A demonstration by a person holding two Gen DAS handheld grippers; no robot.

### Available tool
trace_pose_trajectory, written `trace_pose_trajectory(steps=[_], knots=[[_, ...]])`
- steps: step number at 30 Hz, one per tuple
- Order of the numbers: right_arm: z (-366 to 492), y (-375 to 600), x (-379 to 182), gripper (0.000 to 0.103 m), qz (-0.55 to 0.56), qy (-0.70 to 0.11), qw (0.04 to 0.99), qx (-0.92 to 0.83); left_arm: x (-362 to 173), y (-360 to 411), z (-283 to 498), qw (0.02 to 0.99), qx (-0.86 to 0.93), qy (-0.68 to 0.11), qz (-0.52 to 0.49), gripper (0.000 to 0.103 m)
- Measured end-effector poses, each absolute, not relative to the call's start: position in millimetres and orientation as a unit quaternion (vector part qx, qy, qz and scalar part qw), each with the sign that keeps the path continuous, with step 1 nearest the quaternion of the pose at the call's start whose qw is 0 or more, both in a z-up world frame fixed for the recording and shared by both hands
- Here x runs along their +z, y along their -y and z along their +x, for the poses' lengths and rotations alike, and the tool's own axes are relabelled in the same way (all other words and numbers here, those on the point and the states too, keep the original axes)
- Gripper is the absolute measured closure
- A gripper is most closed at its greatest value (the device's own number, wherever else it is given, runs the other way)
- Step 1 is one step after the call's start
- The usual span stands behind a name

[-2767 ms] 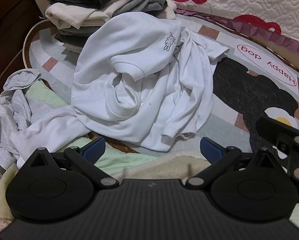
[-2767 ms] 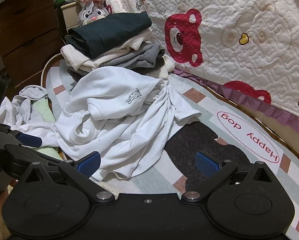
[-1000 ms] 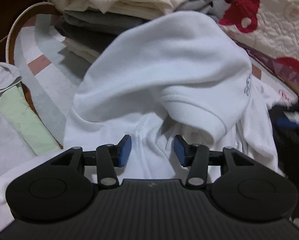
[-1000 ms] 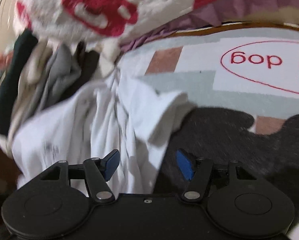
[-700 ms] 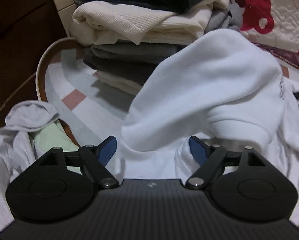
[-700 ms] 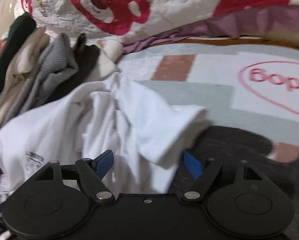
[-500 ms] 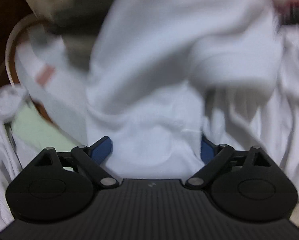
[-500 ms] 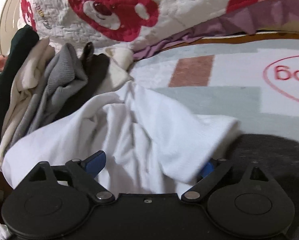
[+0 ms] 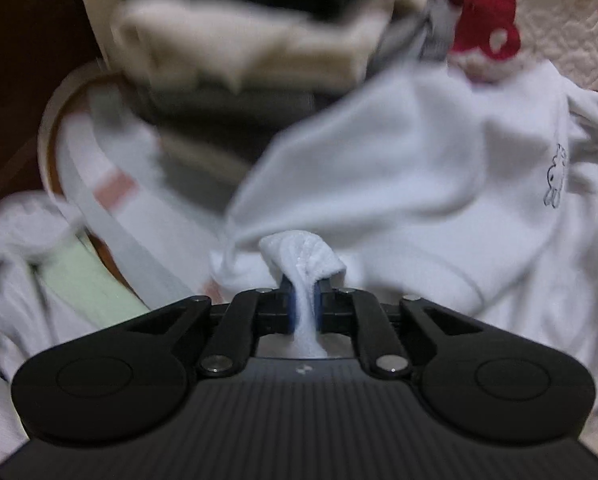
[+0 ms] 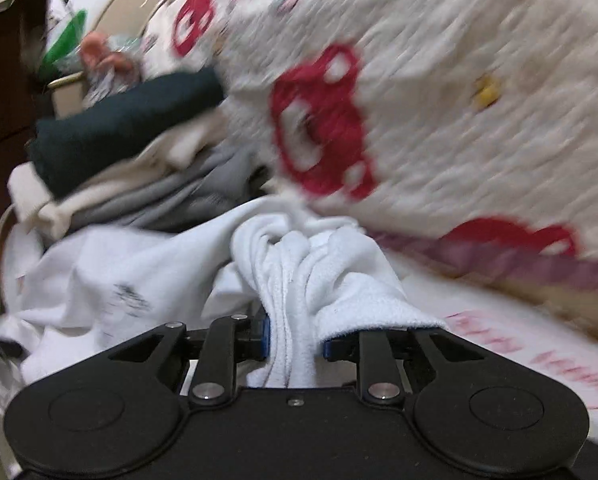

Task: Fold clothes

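A white sweatshirt [image 9: 419,184] with a small rabbit print lies crumpled on the patterned rug. My left gripper [image 9: 304,304] is shut on a thin fold of its white fabric, which bunches up just past the blue pads. My right gripper [image 10: 295,338] is shut on a thick bundle of the same white sweatshirt [image 10: 311,276], which spreads out to the left below the clothes stack. Both views are motion-blurred.
A stack of folded clothes [image 10: 131,152], dark green on top with cream and grey below, stands behind the sweatshirt; it also shows in the left wrist view [image 9: 251,48]. A quilted bedspread with red bears [image 10: 439,100] hangs at the right. Grey and pale green garments [image 9: 59,280] lie at the left.
Both grippers were open over the white sweatshirt and have closed on its fabric. The views have tilted up, and the sweatshirt is pulled taut and rising from the rug.
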State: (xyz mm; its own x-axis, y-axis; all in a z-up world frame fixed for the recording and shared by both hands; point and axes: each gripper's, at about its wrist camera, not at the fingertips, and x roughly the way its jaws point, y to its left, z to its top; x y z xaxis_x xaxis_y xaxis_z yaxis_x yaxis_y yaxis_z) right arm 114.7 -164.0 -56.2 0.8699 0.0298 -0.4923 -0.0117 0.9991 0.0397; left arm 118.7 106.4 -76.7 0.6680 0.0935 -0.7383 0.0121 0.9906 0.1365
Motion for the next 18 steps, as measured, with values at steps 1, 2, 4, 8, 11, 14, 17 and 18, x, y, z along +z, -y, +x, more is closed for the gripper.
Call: trace_pose_trajectory(steps=[1, 2, 4, 8, 11, 14, 17, 18], knots=[[108.6, 172.9, -50.3, 0.078, 0.020, -0.248, 0.968, -0.001, -72.2, -103.5, 116.7, 0.915, 0.024, -0.395, 0.074, 0.095], [101.4, 182.3, -44.3, 0.078, 0.021, -0.241, 0.970, -0.013, -70.3, -100.9, 116.2, 0.919, 0.020, -0.386, 0.080, 0.095], [89.9, 199.5, -35.0, 0.078, 0.019, -0.231, 0.972, -0.031, -68.5, -93.9, 115.2, 0.924, 0.010, -0.372, 0.087, 0.096], [67.1, 228.5, -28.4, 0.078, 0.003, -0.215, 0.974, -0.065, -67.7, -74.8, 109.7, 0.931, -0.011, -0.355, 0.085, 0.096], [47.9, 247.7, -22.0, 0.079, -0.008, -0.202, 0.975, -0.088, -57.0, -59.7, 105.1, 0.933, -0.011, -0.349, 0.089, 0.097], [25.6, 267.6, -10.5, 0.079, -0.033, -0.185, 0.975, -0.118, -22.3, -39.0, 95.1, 0.938, -0.006, -0.333, 0.095, 0.097], [1.6, 299.3, 9.5, 0.079, -0.016, -0.175, 0.974, -0.143, 30.8, -13.3, 75.6, 0.959, -0.046, -0.260, 0.107, 0.097], [-7.9, 313.9, 17.4, 0.079, -0.008, -0.168, 0.973, -0.159, 31.4, -7.0, 75.5, 0.959, -0.057, -0.257, 0.100, 0.097]])
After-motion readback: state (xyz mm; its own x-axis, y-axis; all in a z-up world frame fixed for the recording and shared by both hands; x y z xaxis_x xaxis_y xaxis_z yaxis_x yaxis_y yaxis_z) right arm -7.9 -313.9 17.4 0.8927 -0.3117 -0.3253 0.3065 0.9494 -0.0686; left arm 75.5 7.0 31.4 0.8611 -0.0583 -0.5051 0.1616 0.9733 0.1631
